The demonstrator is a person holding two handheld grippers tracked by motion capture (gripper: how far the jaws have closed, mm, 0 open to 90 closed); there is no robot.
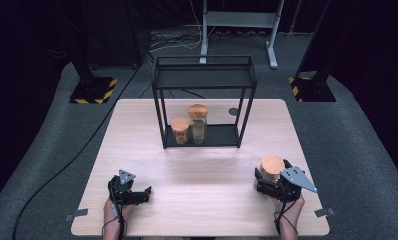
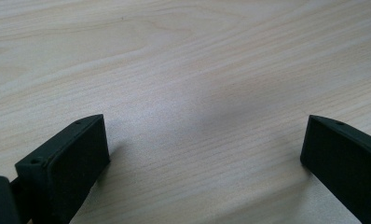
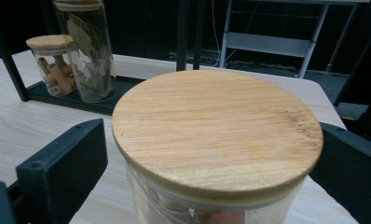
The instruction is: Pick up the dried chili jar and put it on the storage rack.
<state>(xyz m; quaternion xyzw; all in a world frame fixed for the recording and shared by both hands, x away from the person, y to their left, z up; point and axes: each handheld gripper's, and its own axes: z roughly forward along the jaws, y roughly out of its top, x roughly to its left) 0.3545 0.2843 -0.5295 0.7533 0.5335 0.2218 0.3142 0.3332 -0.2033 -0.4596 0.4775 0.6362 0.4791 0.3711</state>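
- Right gripper sits at the near right of the table, its jaws set either side of a glass jar with a wooden lid. In the right gripper view the lid lies between the two black jaws, and whether they actually press the glass I cannot tell (the contact is hidden below the lid).
- That jar stands upright on the tabletop at the near right, well apart from the rack.
- Left gripper rests at the near left, jaws spread wide with only bare wood between them.
- Farther off, a black metal rack stands at the far middle of the table.
- On its bottom shelf, a short lidded jar stands just left of a taller one, close together.
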